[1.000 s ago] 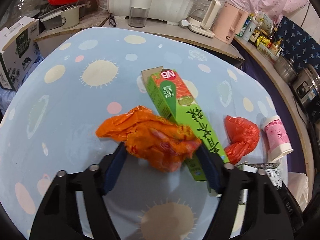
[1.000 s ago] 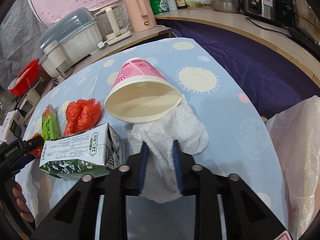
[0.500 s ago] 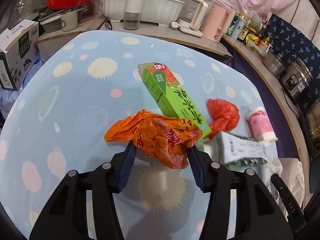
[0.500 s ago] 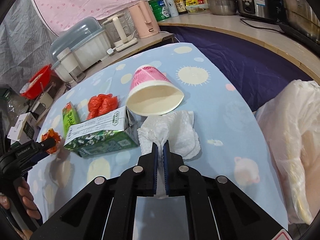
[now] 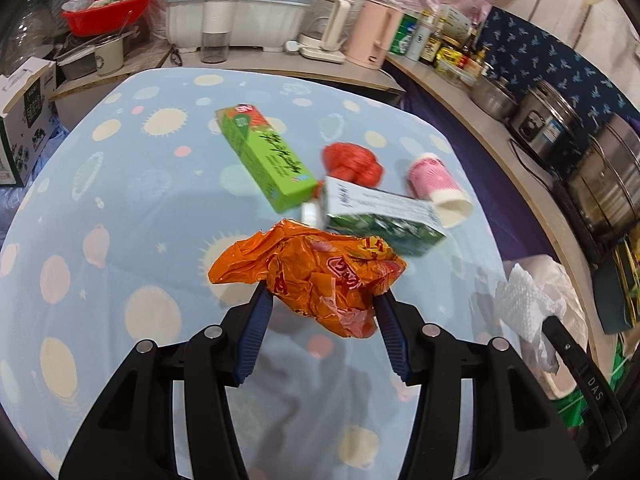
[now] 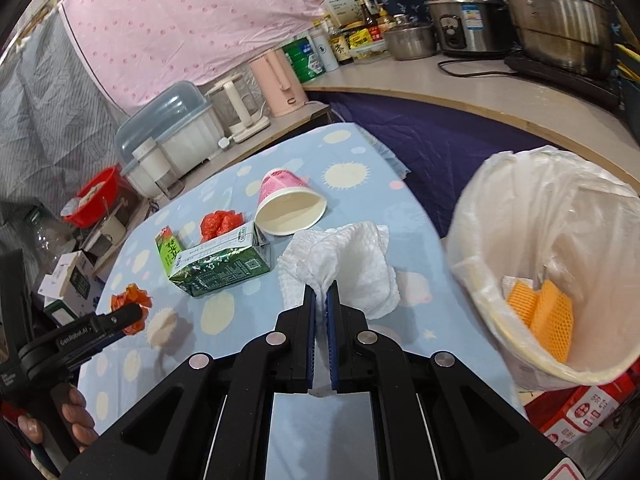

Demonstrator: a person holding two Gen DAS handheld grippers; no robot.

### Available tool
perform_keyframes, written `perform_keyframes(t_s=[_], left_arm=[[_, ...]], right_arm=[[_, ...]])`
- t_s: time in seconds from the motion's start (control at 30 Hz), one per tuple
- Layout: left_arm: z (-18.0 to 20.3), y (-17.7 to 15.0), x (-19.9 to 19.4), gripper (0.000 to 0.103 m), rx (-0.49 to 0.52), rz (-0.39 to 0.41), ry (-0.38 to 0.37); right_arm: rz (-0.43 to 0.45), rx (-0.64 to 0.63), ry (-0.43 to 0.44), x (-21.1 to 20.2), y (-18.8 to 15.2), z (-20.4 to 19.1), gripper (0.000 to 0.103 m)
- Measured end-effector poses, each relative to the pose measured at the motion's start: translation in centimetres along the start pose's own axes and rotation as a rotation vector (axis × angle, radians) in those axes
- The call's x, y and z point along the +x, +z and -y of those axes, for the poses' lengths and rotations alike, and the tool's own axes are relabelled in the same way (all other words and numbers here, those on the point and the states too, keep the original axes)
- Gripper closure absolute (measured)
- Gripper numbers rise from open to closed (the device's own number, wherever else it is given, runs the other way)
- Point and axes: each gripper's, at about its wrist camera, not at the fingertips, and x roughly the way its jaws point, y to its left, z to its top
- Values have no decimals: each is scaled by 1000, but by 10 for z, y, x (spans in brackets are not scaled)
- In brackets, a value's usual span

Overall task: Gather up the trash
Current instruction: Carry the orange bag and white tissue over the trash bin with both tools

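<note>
Left gripper [image 5: 320, 300]: clenched on a crumpled orange wrapper [image 5: 308, 272], which bulges out between the blue pads and hangs clear above the tablecloth. In the right wrist view the same gripper [image 6: 134, 318] comes in from the left edge, a hand [image 6: 60, 420] wrapped round its handle.

Right gripper [image 6: 321, 292]: pinched tight on a white paper towel [image 6: 344, 260]; the towel fans out ahead of the fingertips, lifted off the table. In the left wrist view the towel [image 5: 524, 300] shows at the right edge.

Table [image 5: 120, 208]: covered in a pale blue cloth with cream suns and pink dots.

Green box [image 5: 264, 160]: long and narrow, lying flat near the middle of the table.

Milk carton [image 5: 380, 216]: white and dark green, on its side just beside the near end of the green box.

Red plastic bag [image 5: 352, 162]: bunched up, just behind the carton.

Pink paper cup [image 6: 290, 202]: tipped on its side, mouth toward the right gripper, near the carton.

Bin [image 6: 500, 320]: stands beside the table's right edge, lined with a thin white bag; orange foam netting [image 6: 540, 312] lies inside.

Counter [image 6: 460, 80]: curves round behind, crowded with a pink kettle [image 6: 280, 80], bottles and steel pots.
</note>
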Motion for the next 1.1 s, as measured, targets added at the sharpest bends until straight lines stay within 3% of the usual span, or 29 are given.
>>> perform_keyframes(t_s=[0.57,1.1], left_arm=[[124,-45,-24,54,230,0,-84],[219,-78,-19,54,387,-19,-126]], right_arm=[[114,140,-48,-77,-5,91,98],[168,244,-86,-110,-9,164,98]])
